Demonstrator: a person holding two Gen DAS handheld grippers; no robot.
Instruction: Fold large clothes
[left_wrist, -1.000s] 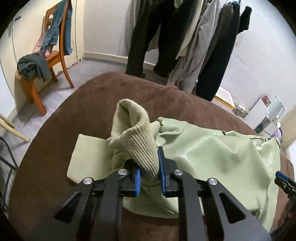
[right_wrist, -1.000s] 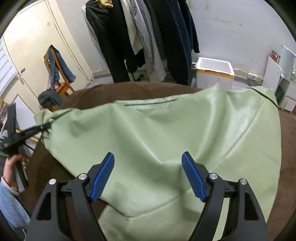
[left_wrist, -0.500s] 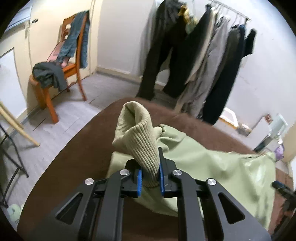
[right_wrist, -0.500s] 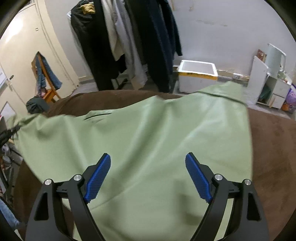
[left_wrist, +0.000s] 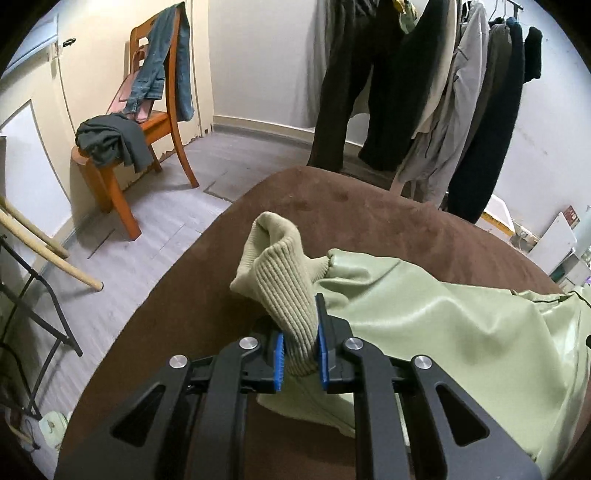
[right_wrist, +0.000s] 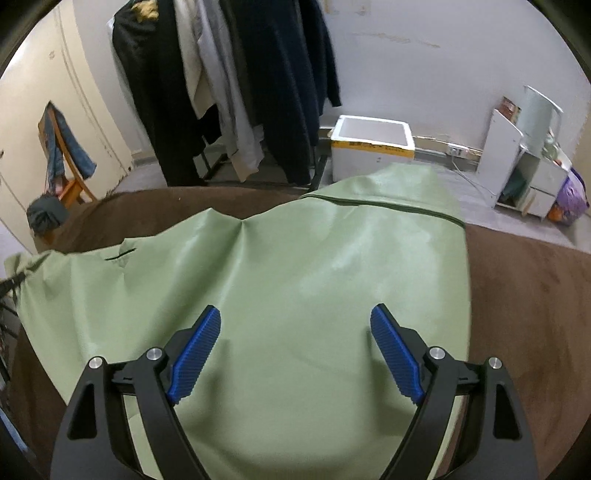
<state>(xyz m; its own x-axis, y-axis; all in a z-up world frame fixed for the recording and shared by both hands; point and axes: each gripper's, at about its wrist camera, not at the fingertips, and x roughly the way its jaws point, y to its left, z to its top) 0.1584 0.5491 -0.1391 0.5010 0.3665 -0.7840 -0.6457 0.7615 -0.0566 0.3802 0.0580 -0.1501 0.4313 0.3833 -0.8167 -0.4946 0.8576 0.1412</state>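
A light green leather-look jacket (right_wrist: 295, 288) lies spread on a brown plush surface (right_wrist: 535, 295). It also shows in the left wrist view (left_wrist: 443, 325). My left gripper (left_wrist: 299, 354) is shut on the jacket's ribbed knit cuff (left_wrist: 284, 288) and holds the sleeve end up above the brown surface (left_wrist: 332, 206). My right gripper (right_wrist: 295, 350) is open and empty, with both blue pads just above the jacket's body. A dark zip line (right_wrist: 384, 210) runs along the jacket's far edge.
A rack of hanging dark and grey clothes (left_wrist: 424, 92) stands behind the brown surface. A wooden chair (left_wrist: 147, 110) with jeans and a dark garment is at the left. A white foam box (right_wrist: 369, 147) and white shelves (right_wrist: 517, 155) are on the floor.
My left gripper has lifted the cuff and drawn the sleeve back toward the left. The jacket has shifted and flattened under my right gripper, which has stayed open.
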